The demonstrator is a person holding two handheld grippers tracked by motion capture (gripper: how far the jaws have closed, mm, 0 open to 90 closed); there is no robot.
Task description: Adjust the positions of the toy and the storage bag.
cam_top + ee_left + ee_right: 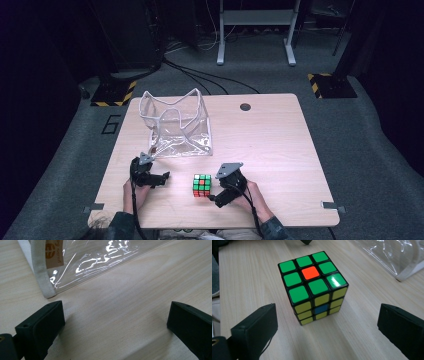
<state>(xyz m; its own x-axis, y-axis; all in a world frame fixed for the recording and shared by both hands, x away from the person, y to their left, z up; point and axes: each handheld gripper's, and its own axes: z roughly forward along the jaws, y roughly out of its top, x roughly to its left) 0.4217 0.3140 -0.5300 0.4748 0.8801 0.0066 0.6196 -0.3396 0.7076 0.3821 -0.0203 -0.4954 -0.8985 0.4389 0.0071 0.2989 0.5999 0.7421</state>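
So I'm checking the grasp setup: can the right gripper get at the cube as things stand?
Probably yes. The right gripper is open, and the cube stands just ahead between its jaws on bare table, apart from the clear bag.

Two black handheld grippers are seen, the left gripper and the right gripper, each topped by a grey three-cornered plate and trailed by a black cable. Blocky matte-black jaws are shown, each marked by a small hole. Dark patterned sleeves are worn.
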